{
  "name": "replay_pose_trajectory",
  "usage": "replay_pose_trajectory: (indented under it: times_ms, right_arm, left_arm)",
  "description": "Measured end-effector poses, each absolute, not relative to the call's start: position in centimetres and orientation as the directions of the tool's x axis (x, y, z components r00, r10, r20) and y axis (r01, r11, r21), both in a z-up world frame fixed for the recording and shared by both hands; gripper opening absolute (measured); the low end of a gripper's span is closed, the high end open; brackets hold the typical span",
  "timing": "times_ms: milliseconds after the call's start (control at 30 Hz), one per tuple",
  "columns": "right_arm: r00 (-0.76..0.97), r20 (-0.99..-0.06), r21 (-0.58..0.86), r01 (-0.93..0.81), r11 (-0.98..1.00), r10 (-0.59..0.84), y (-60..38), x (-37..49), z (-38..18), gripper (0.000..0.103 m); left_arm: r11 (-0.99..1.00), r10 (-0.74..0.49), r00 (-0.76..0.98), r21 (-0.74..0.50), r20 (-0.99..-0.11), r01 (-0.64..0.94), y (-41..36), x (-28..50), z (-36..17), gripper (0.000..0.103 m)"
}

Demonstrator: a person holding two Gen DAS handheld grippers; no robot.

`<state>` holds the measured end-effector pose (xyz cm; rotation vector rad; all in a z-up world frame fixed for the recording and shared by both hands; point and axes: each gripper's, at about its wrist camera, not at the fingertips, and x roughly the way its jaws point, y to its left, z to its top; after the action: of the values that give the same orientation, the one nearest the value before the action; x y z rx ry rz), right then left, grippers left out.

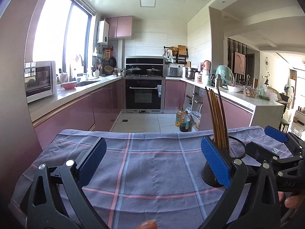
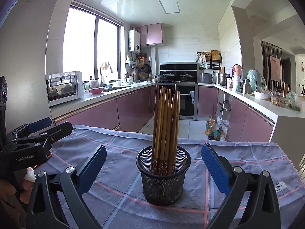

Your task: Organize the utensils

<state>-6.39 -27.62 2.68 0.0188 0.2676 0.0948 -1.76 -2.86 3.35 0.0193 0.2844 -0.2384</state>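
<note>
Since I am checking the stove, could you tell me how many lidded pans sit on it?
2: the left pan and the right pan sit side by side on the stove; none looks hidden.

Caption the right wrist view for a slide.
Open right gripper faces a black mesh holder of wooden chopsticks standing on a plaid cloth.

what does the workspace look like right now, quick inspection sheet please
surface: table under a checked cloth.
job's things: chopsticks stand upright in a black mesh cup.
clutter: nothing seen on the cloth.
grippers: left gripper open, empty; right gripper open, the cup between its fingers, untouched.
cables: nothing seen.
surroundings: kitchen, oven, microwave, oil bottles on the floor.
</note>
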Motion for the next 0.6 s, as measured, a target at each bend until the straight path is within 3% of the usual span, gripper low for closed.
replay_pose_trajectory:
  times_ms: [600]
  right_arm:
    - [0.968, -0.238, 0.03, -0.071, 0.997, 0.076, -27.2, -7.6, 2.4, 0.096]
  left_arm:
    - [0.982, -0.185, 0.955, 0.003, -0.23, 0.191, -2.4, -3.6, 4.2, 0.098]
